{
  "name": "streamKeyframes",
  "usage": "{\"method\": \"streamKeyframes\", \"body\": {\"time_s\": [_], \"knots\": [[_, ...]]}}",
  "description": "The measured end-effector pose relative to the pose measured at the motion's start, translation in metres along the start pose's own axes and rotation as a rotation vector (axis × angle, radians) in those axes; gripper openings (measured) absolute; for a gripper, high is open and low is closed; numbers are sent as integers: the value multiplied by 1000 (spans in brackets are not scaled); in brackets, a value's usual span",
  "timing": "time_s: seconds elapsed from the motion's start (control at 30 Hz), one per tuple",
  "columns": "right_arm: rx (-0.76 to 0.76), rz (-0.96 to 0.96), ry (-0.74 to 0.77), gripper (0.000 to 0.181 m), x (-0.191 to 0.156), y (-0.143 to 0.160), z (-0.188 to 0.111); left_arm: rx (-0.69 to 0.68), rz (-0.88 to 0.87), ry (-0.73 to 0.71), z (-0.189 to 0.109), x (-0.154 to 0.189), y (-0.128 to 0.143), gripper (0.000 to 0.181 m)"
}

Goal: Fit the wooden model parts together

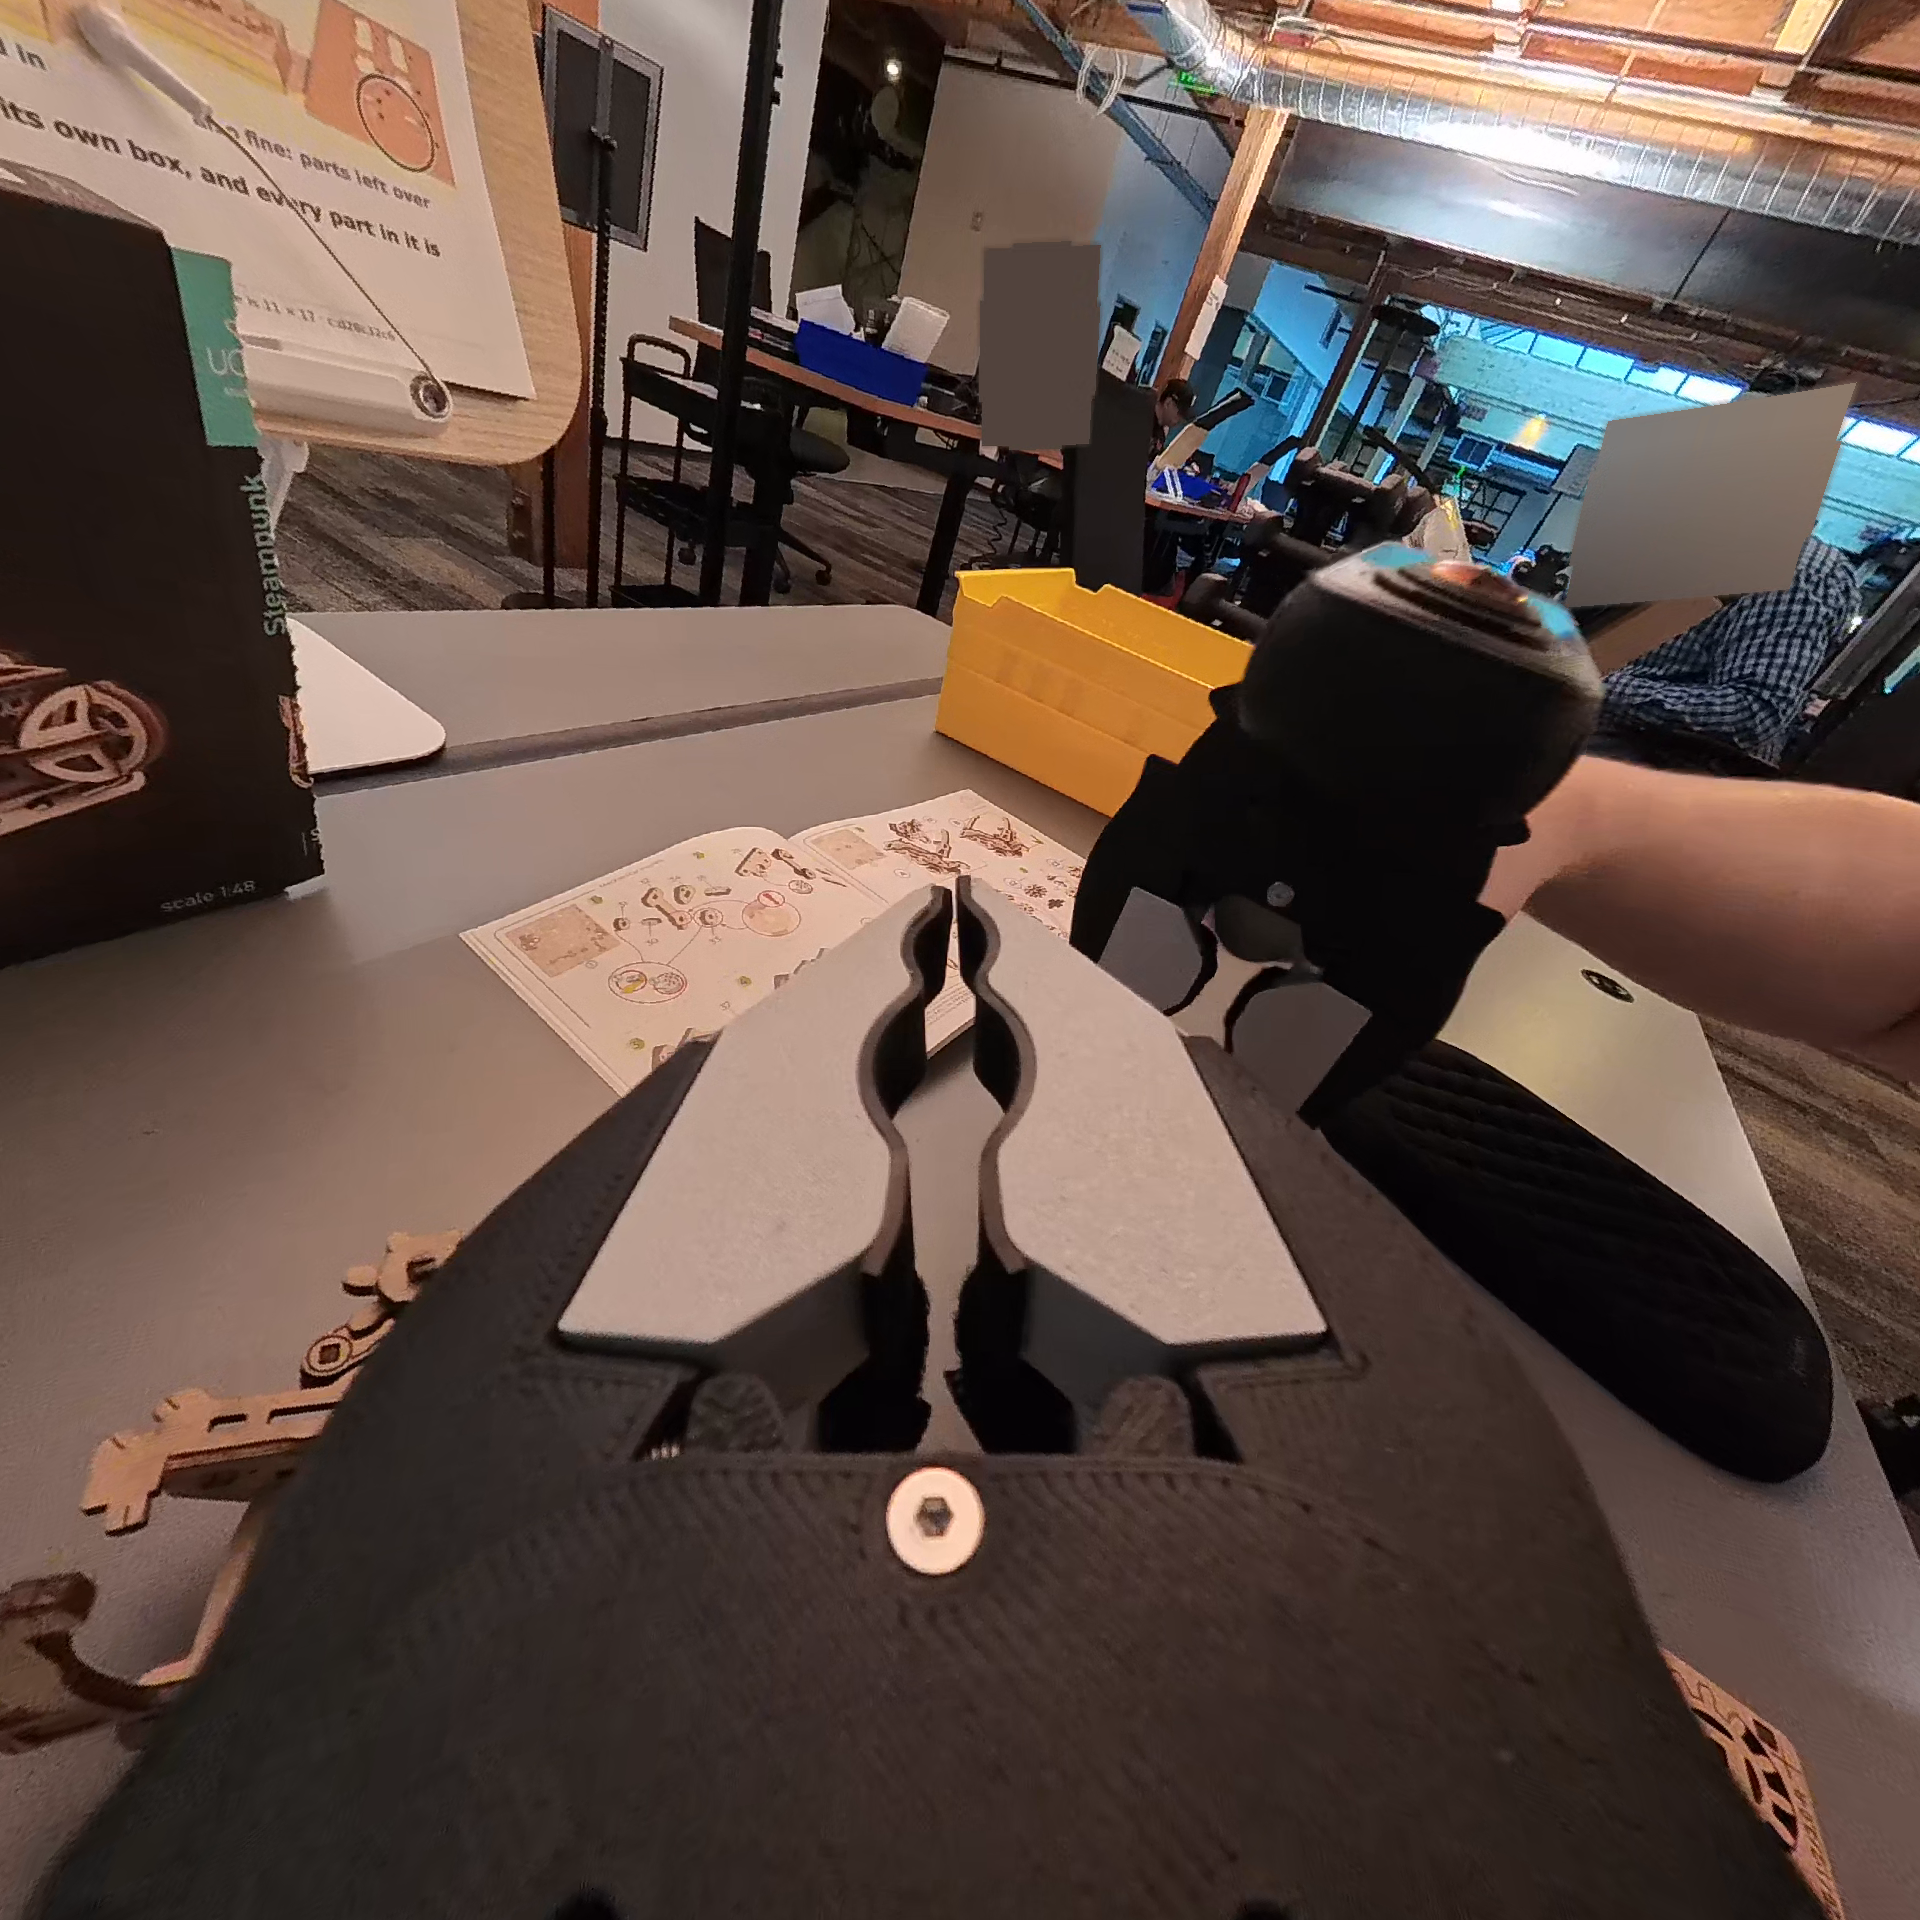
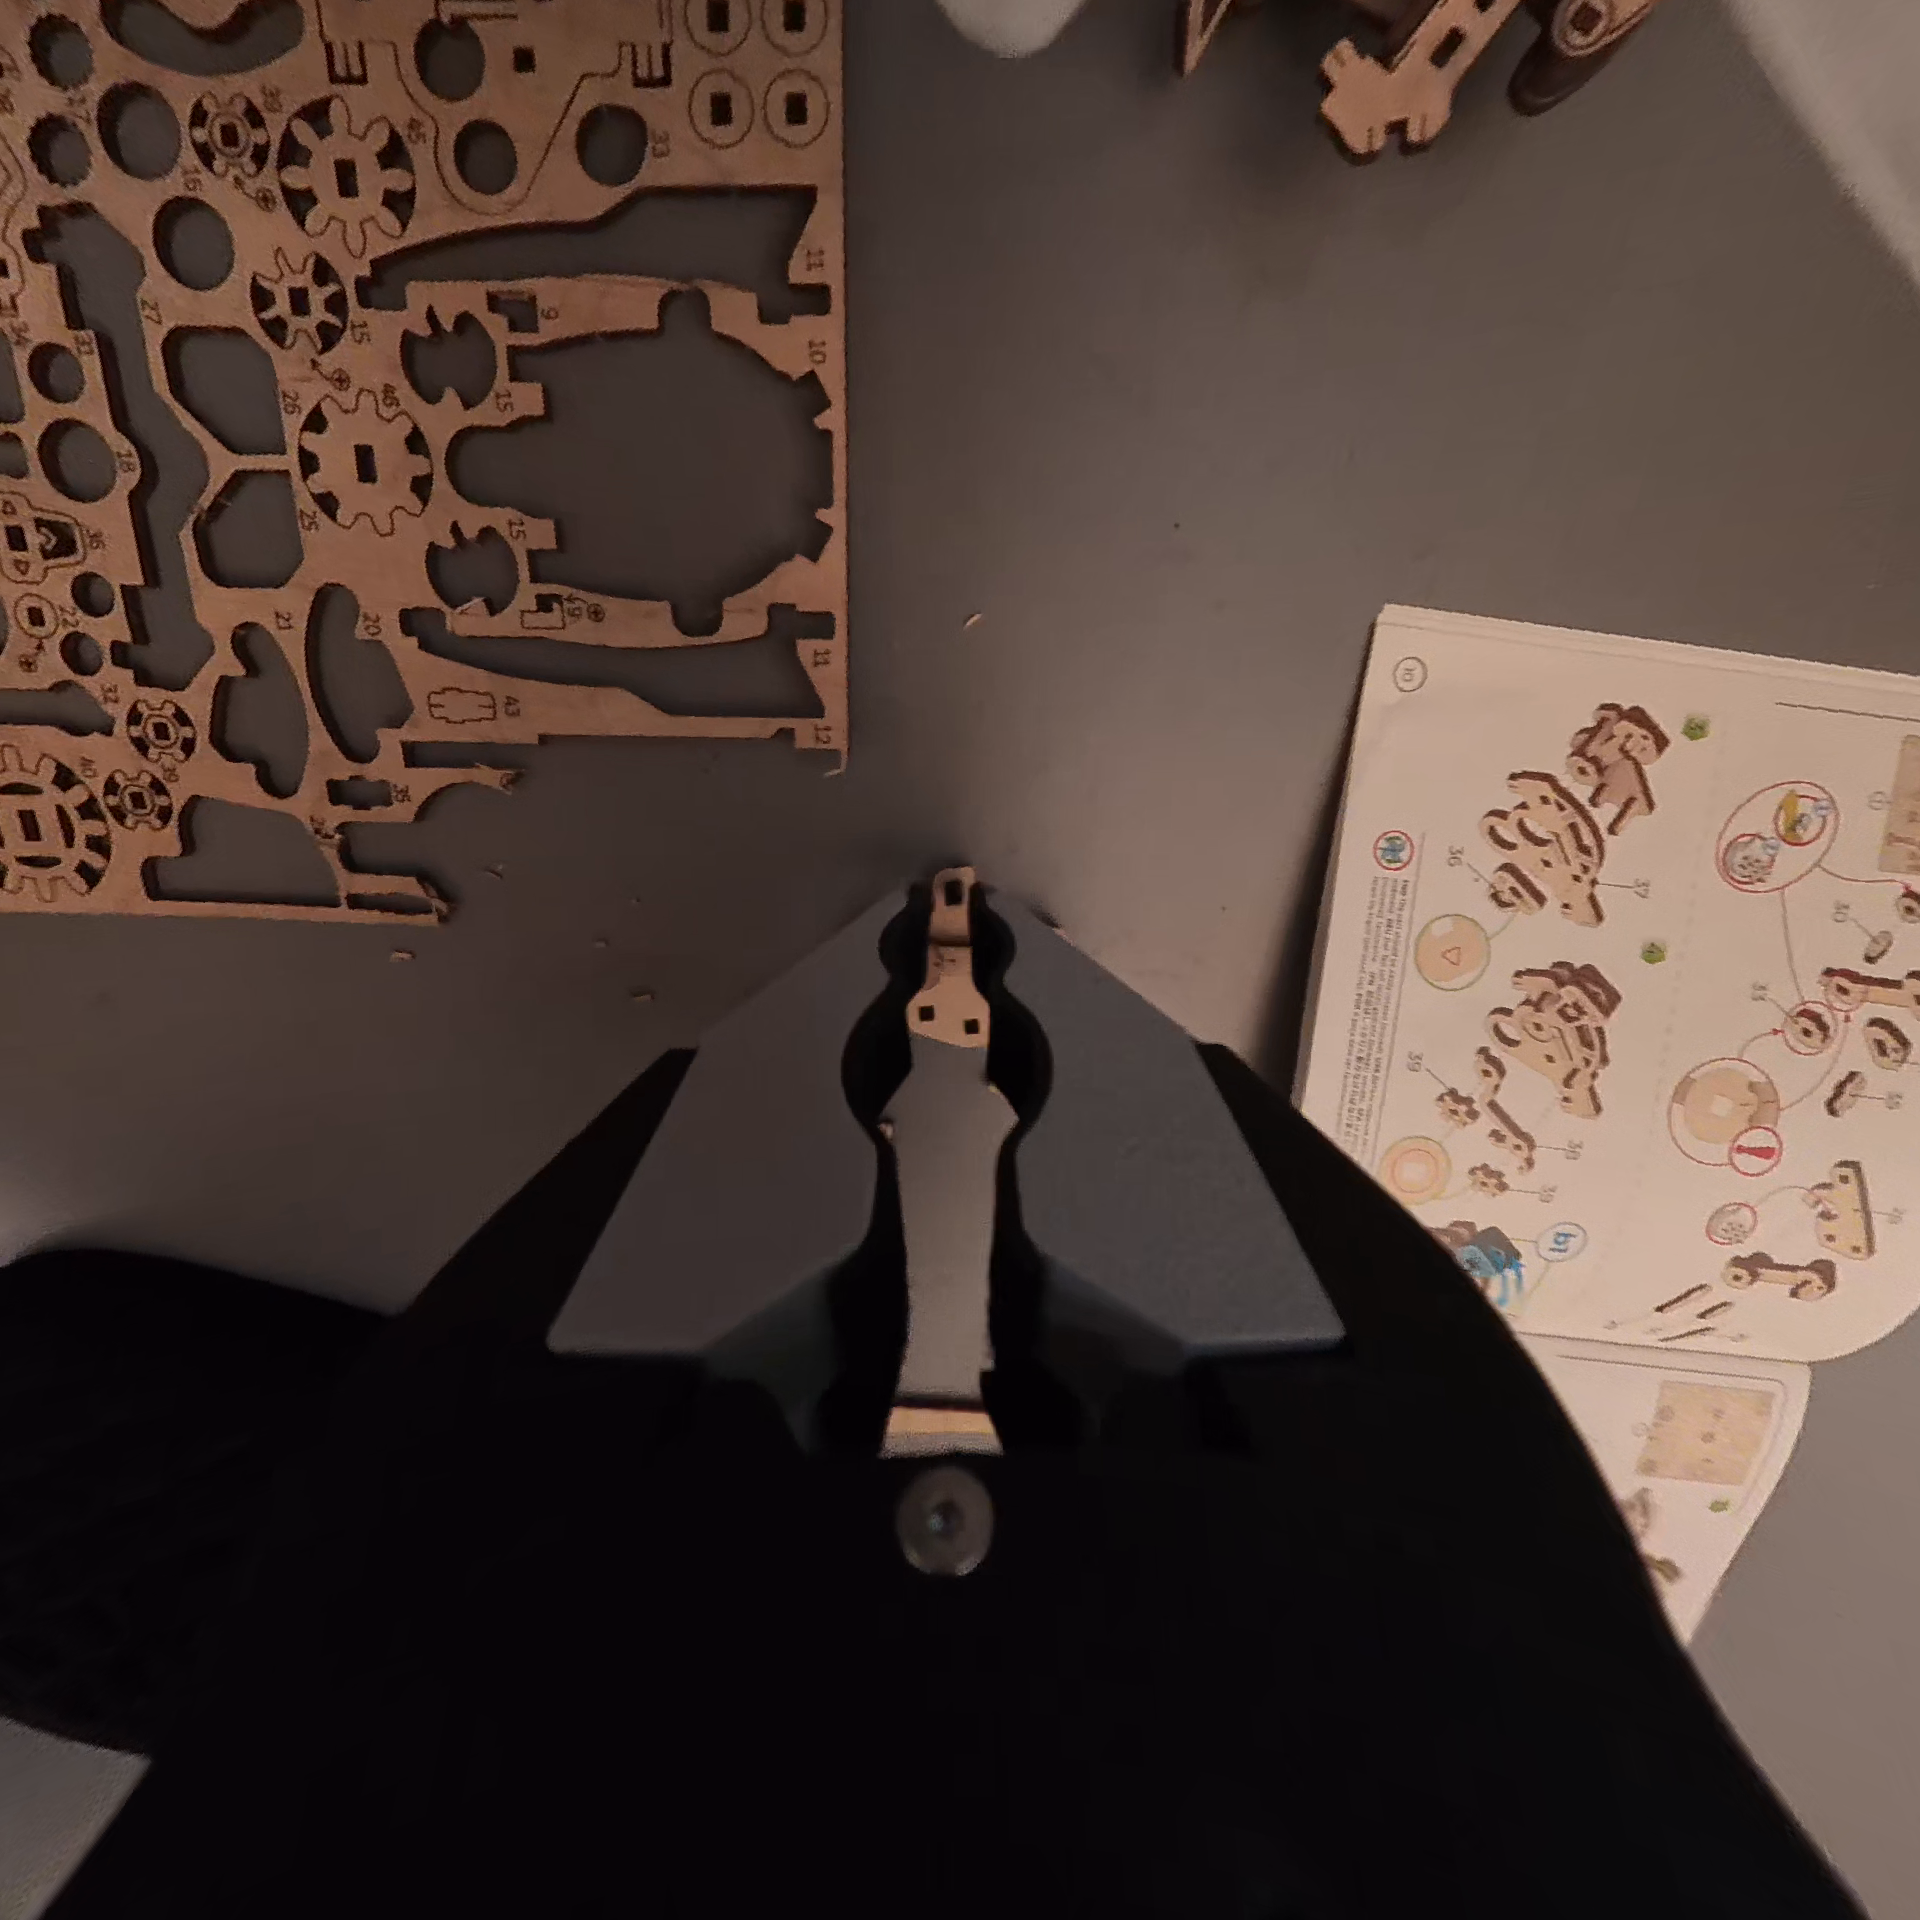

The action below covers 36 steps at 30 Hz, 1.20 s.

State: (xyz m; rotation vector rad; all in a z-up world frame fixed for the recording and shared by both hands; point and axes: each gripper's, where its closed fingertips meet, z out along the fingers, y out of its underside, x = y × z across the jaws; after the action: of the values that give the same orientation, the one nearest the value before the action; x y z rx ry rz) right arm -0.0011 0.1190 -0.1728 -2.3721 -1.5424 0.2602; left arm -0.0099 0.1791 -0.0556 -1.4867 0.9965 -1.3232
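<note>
My left gripper [image 1: 957,896] is shut and empty, held above the grey table [image 1: 260,1091] and pointing at the open instruction booklet [image 1: 769,935]. A partly built wooden model piece [image 1: 218,1423] lies below it to the left. My right gripper [image 2: 953,891] is shut on a small flat wooden part [image 2: 951,971] with square holes, held above the table and pointing down. It also shows in the left wrist view [image 1: 1236,997], held by a hand at the right. The punched wooden parts sheet [image 2: 416,468] lies to the left of the right gripper.
A black kit box [image 1: 135,582] stands at the left and a yellow bin [image 1: 1081,686] at the back. A black ribbed pad [image 1: 1579,1247] lies at the right. The booklet [image 2: 1621,987] and a wooden sub-assembly [image 2: 1455,73] show in the right wrist view. People sit in the background.
</note>
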Motion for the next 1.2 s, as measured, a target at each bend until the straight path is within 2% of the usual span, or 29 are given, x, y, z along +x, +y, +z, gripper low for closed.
{"method": "streamKeyframes", "body": {"time_s": [0.1,0.37,0.87,1.2], "knots": [[-31,-30,28,10,6,1,0,3,-1,-2,0,0,-1,0],[-108,-77,-14,7,1,2,5,22,-10,-4,-2,-2,-4,0],[-148,-69,-8,0,3,1,4,11,-8,-2,-1,-2,-2,0],[-3,-8,-42,1,2,4,3,12,-15,3,-1,-1,-2,0]]}}
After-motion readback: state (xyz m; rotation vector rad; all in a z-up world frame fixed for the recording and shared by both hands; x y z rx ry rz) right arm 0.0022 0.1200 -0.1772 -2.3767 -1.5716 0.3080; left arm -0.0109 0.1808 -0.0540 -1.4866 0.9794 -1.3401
